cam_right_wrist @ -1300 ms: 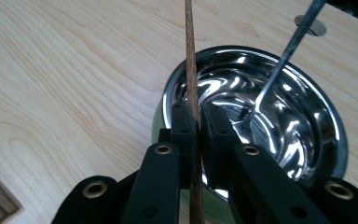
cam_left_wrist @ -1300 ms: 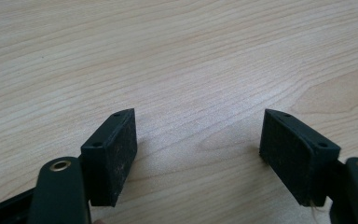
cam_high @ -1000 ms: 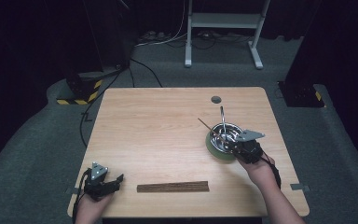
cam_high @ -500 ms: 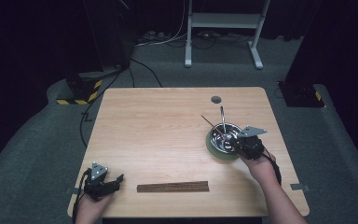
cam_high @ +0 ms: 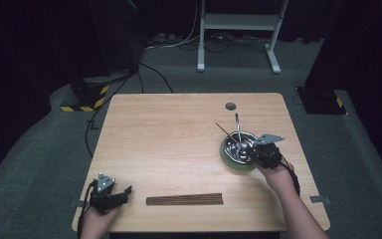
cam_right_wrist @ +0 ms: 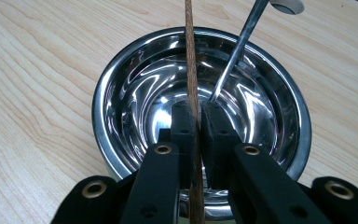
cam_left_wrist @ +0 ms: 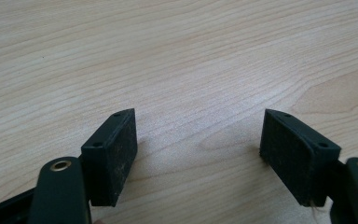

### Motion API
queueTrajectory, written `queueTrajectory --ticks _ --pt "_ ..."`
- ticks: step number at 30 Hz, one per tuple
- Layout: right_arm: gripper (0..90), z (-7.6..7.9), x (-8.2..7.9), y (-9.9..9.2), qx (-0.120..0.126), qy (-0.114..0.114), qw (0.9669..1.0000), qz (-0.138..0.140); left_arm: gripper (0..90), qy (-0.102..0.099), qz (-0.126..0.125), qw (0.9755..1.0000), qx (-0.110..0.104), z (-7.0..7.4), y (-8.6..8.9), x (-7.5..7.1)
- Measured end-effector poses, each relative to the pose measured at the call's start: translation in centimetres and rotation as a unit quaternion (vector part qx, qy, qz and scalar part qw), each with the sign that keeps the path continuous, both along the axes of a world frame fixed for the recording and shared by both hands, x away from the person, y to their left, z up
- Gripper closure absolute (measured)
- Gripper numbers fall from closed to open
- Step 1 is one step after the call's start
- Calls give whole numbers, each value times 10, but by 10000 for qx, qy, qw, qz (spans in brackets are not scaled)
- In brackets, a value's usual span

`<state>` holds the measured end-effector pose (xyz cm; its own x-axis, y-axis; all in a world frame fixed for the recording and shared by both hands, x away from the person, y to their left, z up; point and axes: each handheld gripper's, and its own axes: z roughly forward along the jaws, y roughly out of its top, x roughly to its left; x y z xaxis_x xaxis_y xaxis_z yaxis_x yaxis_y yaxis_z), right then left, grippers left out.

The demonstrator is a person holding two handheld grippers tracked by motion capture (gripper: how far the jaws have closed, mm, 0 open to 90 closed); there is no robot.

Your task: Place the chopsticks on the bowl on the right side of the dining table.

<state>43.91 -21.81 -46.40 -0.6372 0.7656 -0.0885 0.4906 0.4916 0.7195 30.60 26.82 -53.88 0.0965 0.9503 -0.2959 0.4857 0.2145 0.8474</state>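
A shiny steel bowl sits on a green base at the table's right side. A metal spoon handle leans out of it. My right gripper hangs over the bowl, shut on a brown wooden chopstick that points across the bowl and out over its far rim. Several more brown chopsticks lie in a row near the front edge. My left gripper rests low at the front left corner, open, with bare wood between its pads.
The light wooden table has a round cable hole near its far edge. Beyond it stand a white metal stand, cables on the grey floor and a black-and-yellow striped base.
The right gripper has shifted slightly with the chopstick, whose far tip has swung leftward over the bowl's rim. The left gripper has stayed put.
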Motion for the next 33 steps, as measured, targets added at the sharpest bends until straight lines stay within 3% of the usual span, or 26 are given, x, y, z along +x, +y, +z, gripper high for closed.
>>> queueTrajectory --ticks 10,11,16,22,26,33 --pt "824 -2 2 -1 -29 27 10000 13 274 4 -3 10000 5 0 0 0" --pt "768 -2 2 -1 34 9 10000 -13 274 0 2 10000 0 0 0 0" --pt "683 4 -3 1 87 -108 9999 -53 273 0 1 10000 1 0 0 0" --pt "641 24 -21 9 153 -470 9988 32 273 14 -3 10000 12 0 0 0" --pt "633 38 -39 19 405 -626 9970 207 273 16 -2 10000 16 0 0 0" --pt "690 31 -67 42 550 -763 9942 530 273 -2 -45 10000 57 0 1 0"
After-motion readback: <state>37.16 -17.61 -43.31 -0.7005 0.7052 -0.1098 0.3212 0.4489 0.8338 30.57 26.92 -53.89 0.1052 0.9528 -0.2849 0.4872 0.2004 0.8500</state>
